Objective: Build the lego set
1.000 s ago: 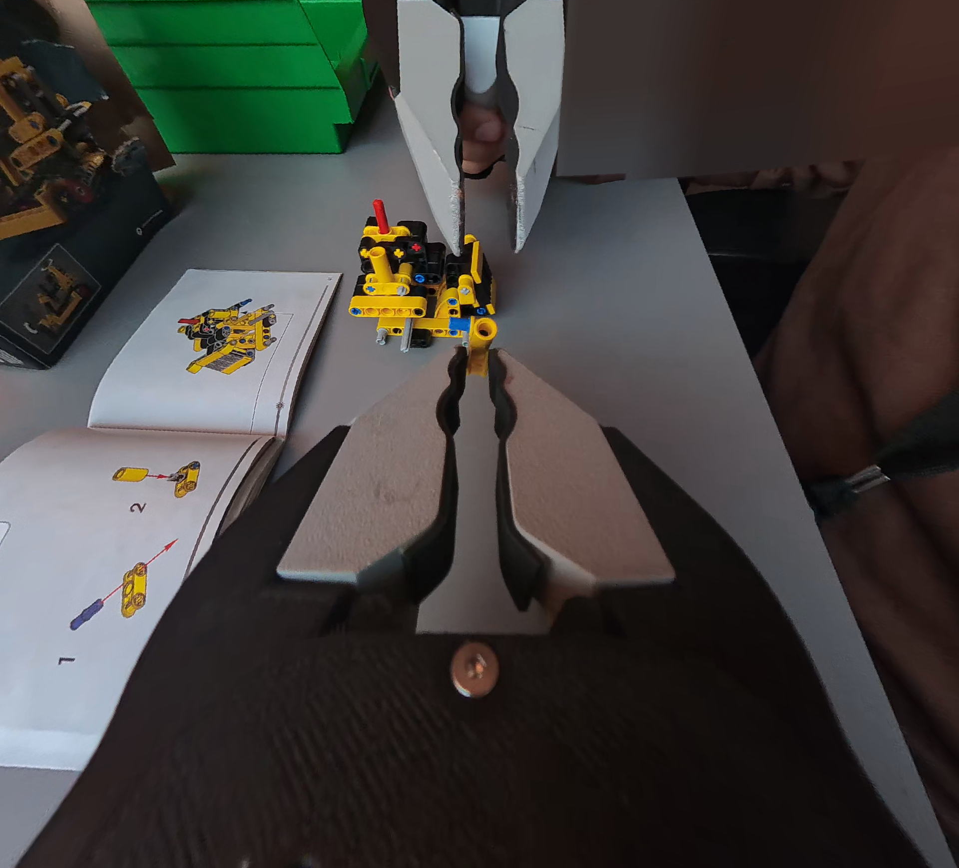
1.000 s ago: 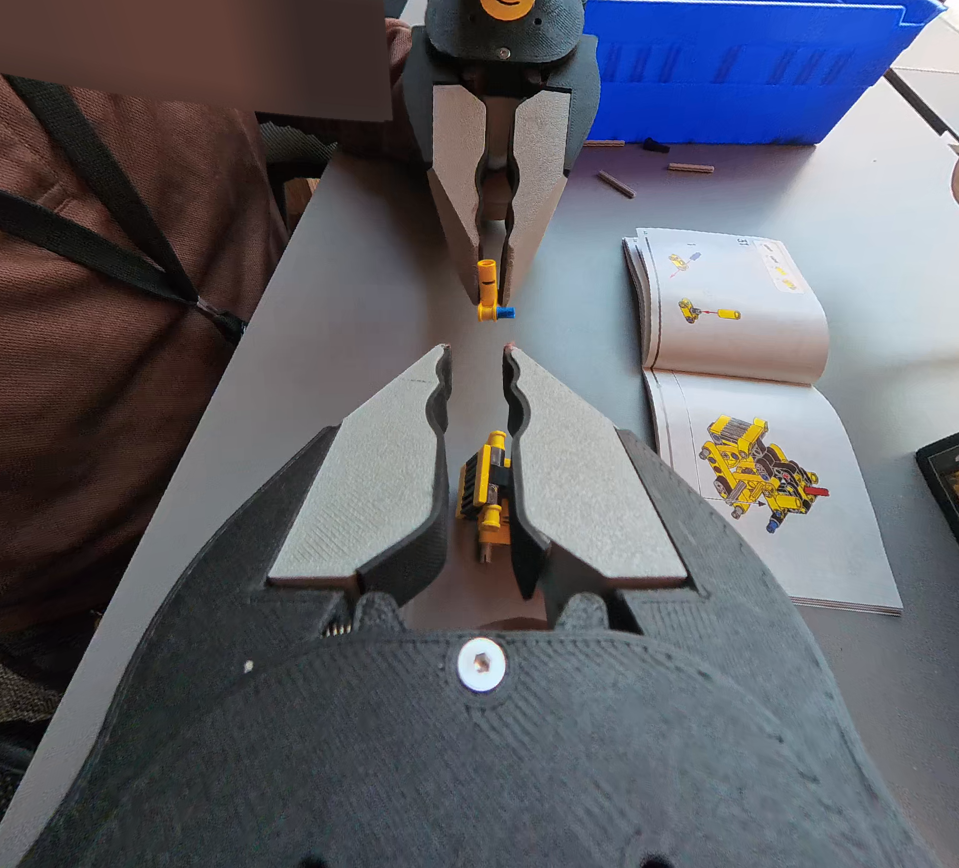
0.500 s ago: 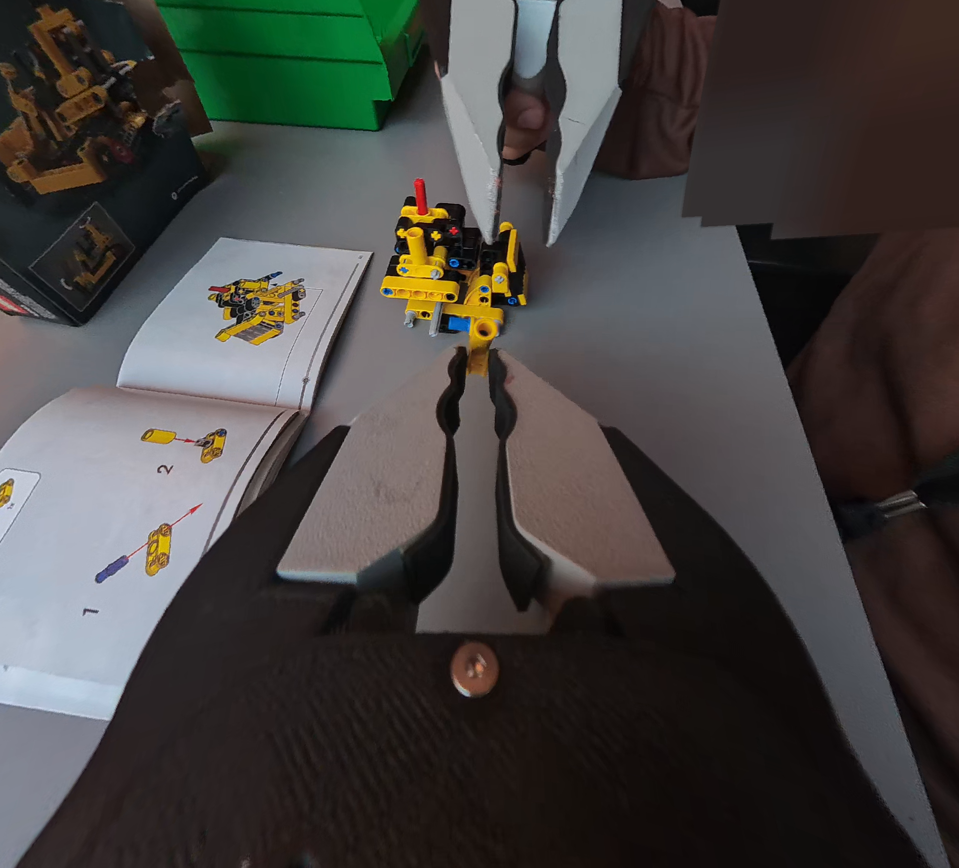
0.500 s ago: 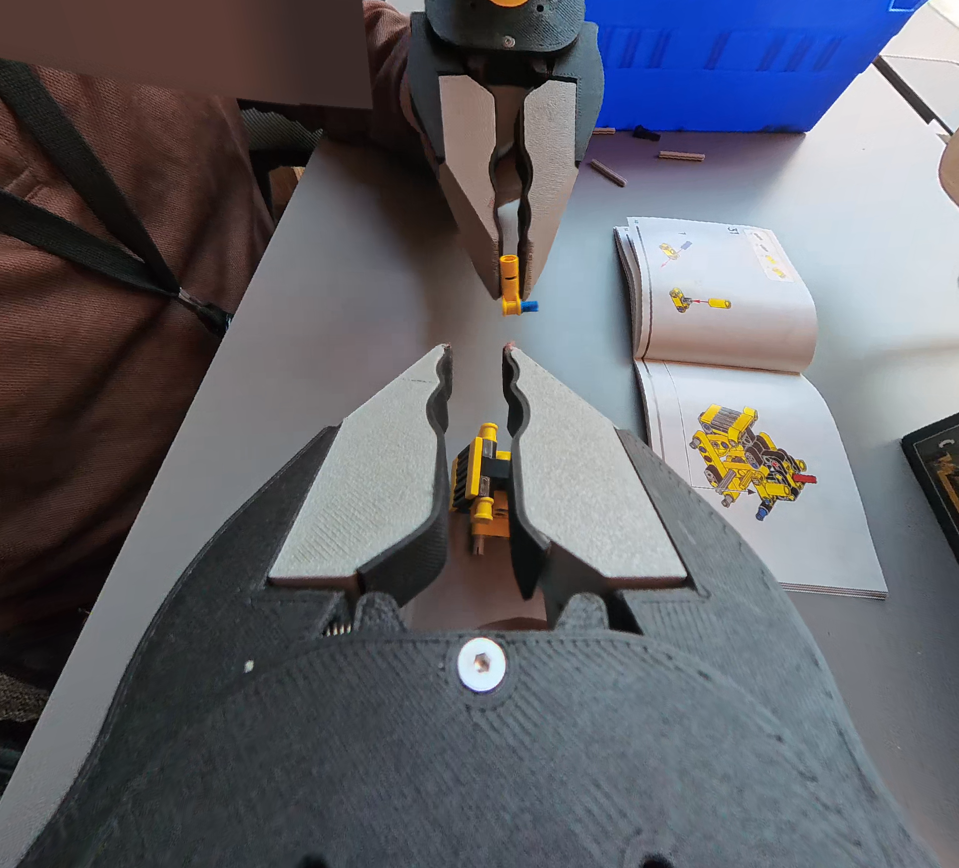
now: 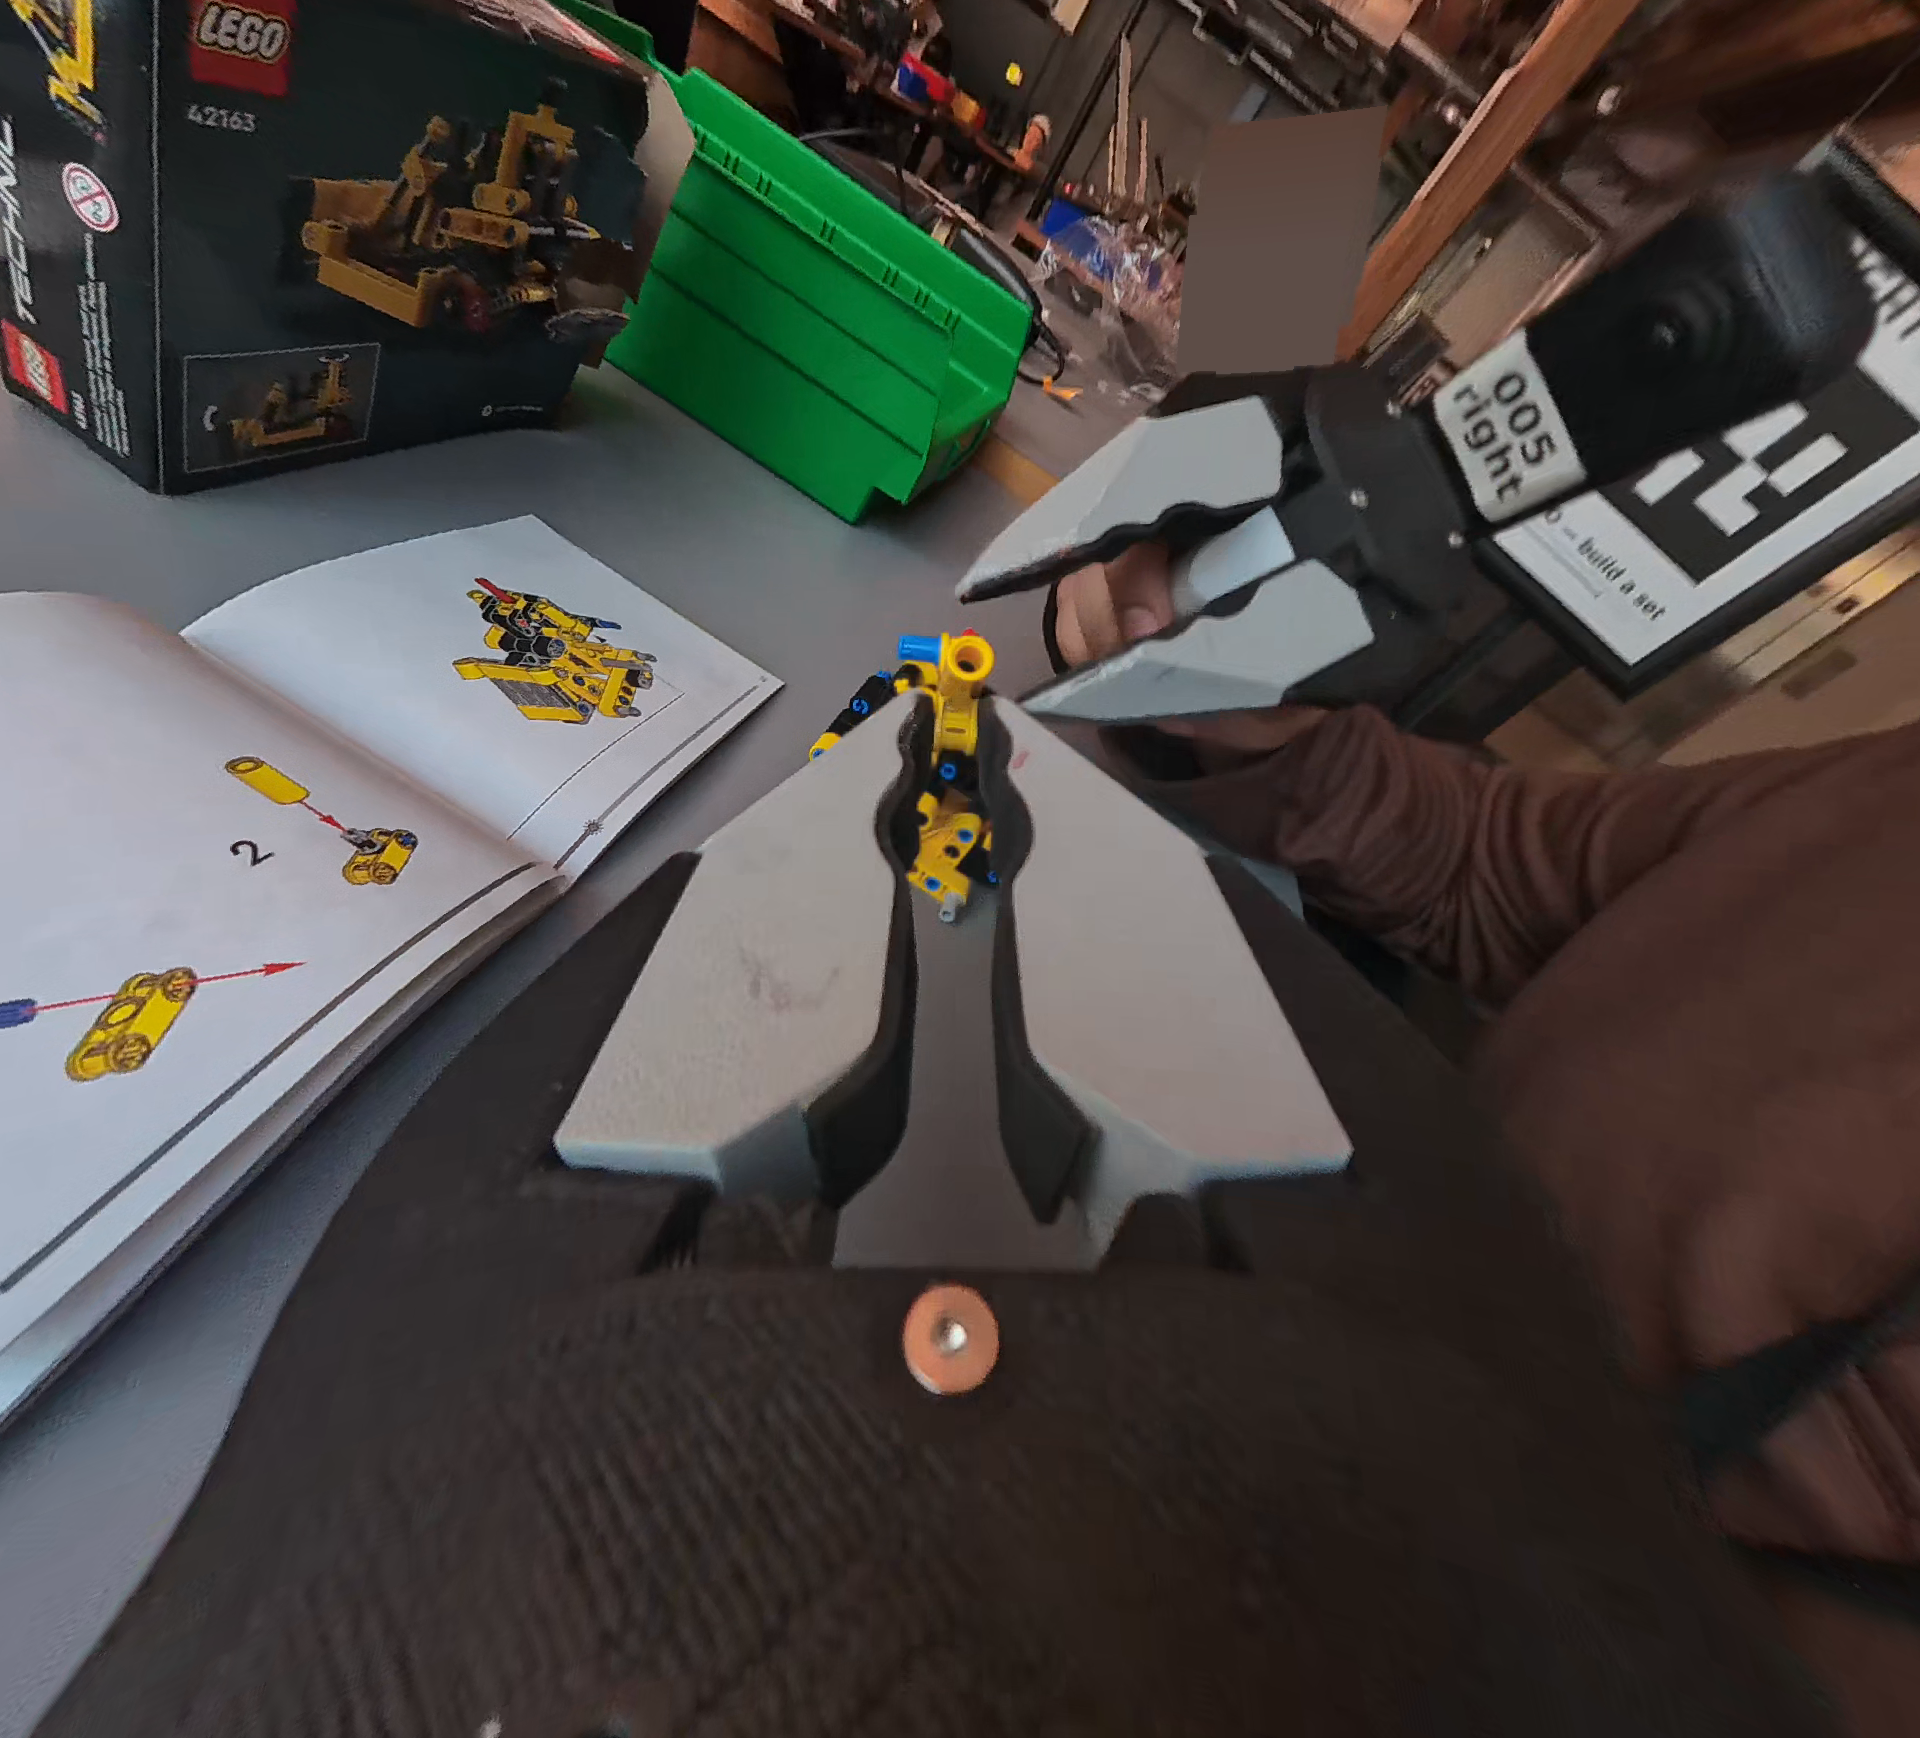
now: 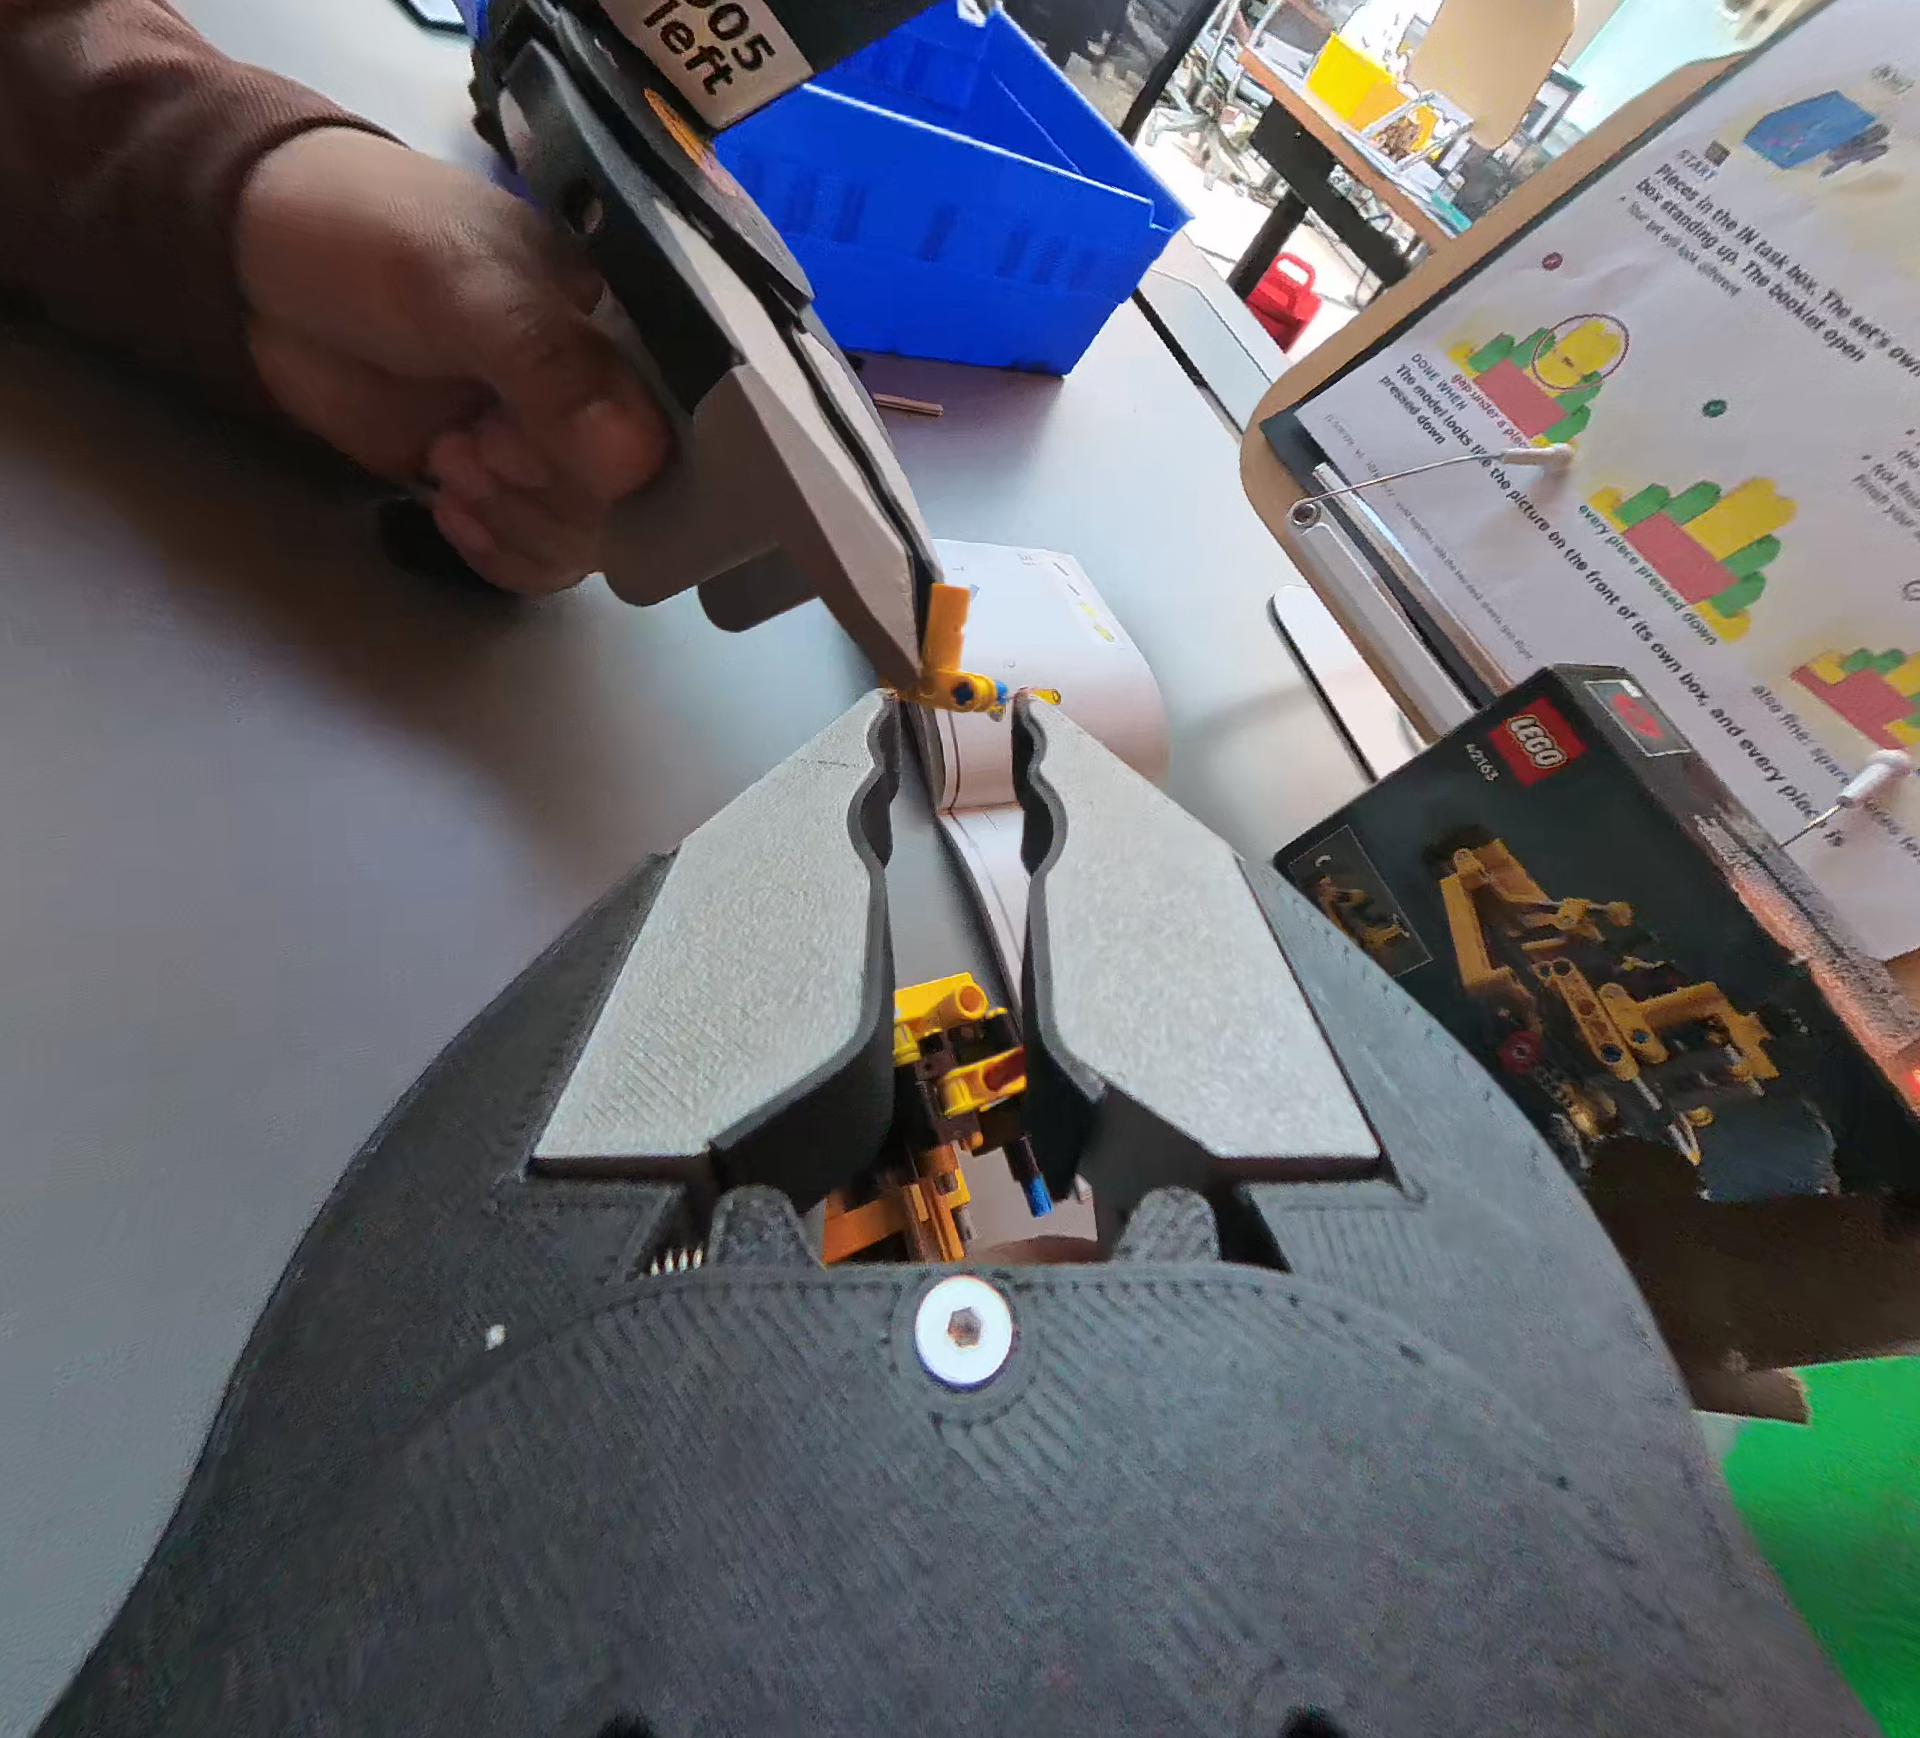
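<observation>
My left gripper (image 5: pixel 954 706) is shut on a small yellow connector with a blue pin (image 5: pixel 961 658), which sticks out past its tips. The part-built yellow and black model (image 5: pixel 945 841) sits on the grey table just beyond and under these tips, mostly hidden by the fingers. My right gripper (image 6: pixel 953 701) is open, with the model (image 6: pixel 951 1060) showing through its gap, below it. In the right wrist view the left gripper (image 6: pixel 925 649) holds the connector (image 6: pixel 948 639) just ahead of my right tips. In the left wrist view the right gripper (image 5: pixel 1003 644) hovers open to the right of the model.
An open instruction booklet (image 5: pixel 312 805) lies left of the model. The black set box (image 5: pixel 260 182) and a green bin (image 5: pixel 810 306) stand behind it. A blue bin (image 6: pixel 935 182) and a clipboard with a printed sheet (image 6: pixel 1662 441) stand on the other side.
Both grippers have tilted to a much flatter angle and closed in on the model. The left gripper has carried the yellow connector right up to the model. The right gripper stays open.
</observation>
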### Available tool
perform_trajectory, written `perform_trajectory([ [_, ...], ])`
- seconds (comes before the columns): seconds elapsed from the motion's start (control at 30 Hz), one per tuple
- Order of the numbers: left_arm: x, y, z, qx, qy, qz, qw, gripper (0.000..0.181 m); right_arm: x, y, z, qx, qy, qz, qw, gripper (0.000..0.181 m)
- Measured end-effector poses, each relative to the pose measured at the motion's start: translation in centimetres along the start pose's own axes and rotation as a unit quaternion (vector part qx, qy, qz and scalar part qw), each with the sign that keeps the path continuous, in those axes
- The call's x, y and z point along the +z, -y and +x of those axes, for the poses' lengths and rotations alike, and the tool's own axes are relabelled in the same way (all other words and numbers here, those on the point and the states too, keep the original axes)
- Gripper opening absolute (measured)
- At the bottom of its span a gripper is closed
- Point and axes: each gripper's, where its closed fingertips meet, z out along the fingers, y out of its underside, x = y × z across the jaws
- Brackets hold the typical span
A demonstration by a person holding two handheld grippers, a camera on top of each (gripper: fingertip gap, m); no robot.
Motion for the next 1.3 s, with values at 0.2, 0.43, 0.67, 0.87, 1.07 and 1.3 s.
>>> perform_trajectory([
  [0.2, -0.2, 0.9, 0.3, -0.060, -0.011, 0.049, 0.997, 0.006, 0.5, 0.7, -0.1, -0.032, -0.049, 0.002, 0.998, 0.021],
  [0.43, -0.3, 0.5, 0.3, -0.141, -0.035, 0.068, 0.987, 0.006, 0.9, 0.7, -0.4, -0.122, -0.106, -0.024, 0.987, 0.019],
  [0.67, -0.4, 0.3, 0.9, -0.169, -0.051, 0.070, 0.982, 0.006, 1.0, 1.1, -0.8, -0.142, -0.115, -0.014, 0.983, 0.020],
  [0.87, -0.6, 0.3, 1.2, -0.161, -0.062, 0.060, 0.983, 0.006, 0.9, 1.3, -0.9, -0.098, -0.086, 0.006, 0.991, 0.020],
  [1.07, -0.9, 0.7, 1.9, -0.106, -0.079, 0.042, 0.990, 0.012, -0.4, 1.1, 0.4, -0.056, -0.072, 0.026, 0.995, 0.020],
  [1.3, -0.1, -2.5, 0.2, 0.148, 0.020, -0.089, 0.985, 0.020, -6.8, -1.8, 3.6, 0.047, 0.031, 0.105, 0.993, 0.020],
])
